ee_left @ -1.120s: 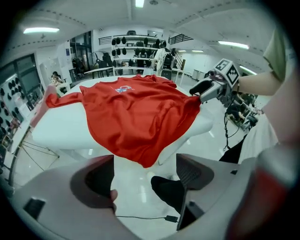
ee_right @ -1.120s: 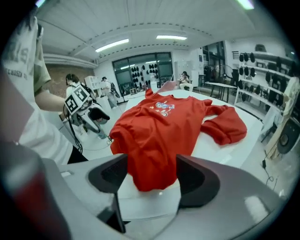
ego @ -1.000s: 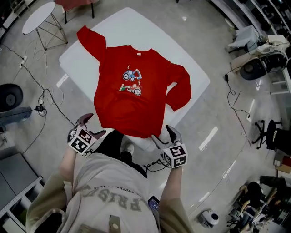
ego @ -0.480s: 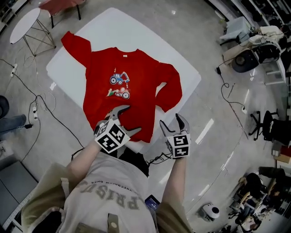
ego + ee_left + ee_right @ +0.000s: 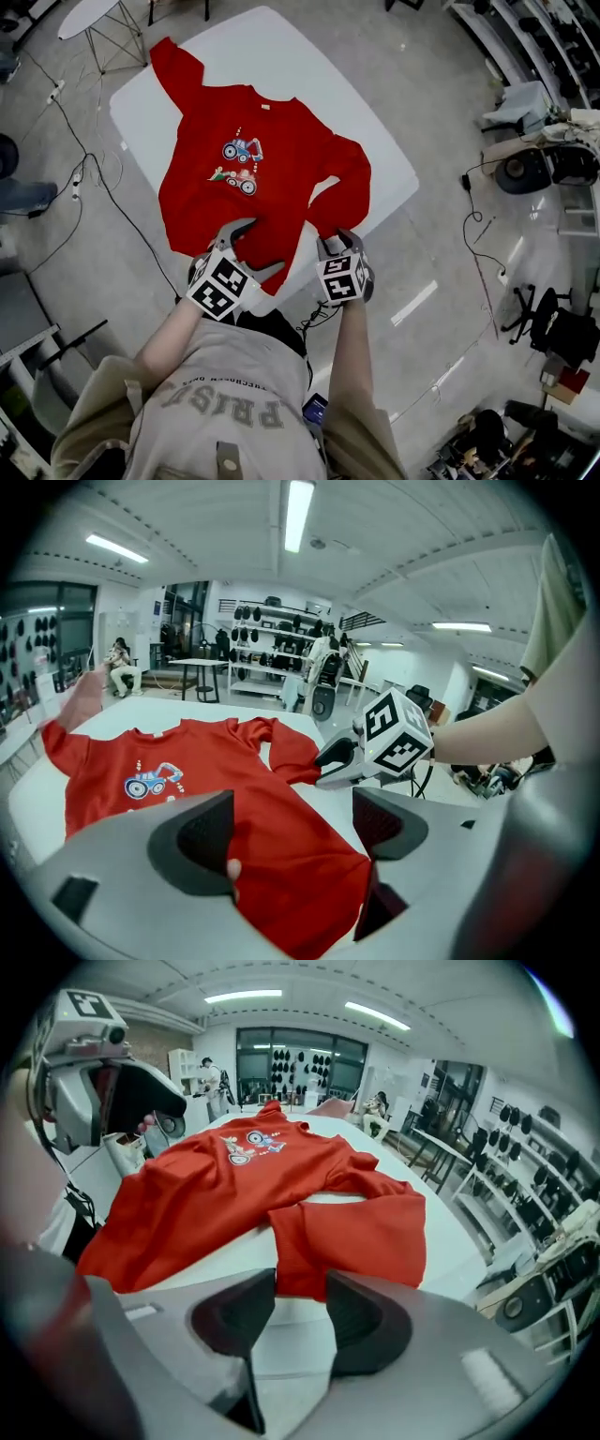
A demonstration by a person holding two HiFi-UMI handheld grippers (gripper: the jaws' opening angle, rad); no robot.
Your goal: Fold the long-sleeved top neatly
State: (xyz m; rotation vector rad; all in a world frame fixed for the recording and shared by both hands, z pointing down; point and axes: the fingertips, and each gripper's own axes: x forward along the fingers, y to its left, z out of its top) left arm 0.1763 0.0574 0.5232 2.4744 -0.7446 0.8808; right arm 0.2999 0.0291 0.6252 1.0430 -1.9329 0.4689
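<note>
- Lying face up on the white table [image 5: 281, 56], a red top [image 5: 244, 178] has its hem [image 5: 300, 883] at the near edge, and one sleeve [image 5: 356, 1213] doubles back toward that edge.
- Likely risk: only the sleeve's end sits between the right gripper [image 5: 336, 242] tips, so the thin cloth could slip out or drag crooked.
- Its jaws have just been closing; they are half shut, not yet pinching.
- The left gripper [image 5: 258, 248] hangs over the hem, jaws wide apart, holding nothing.
</note>
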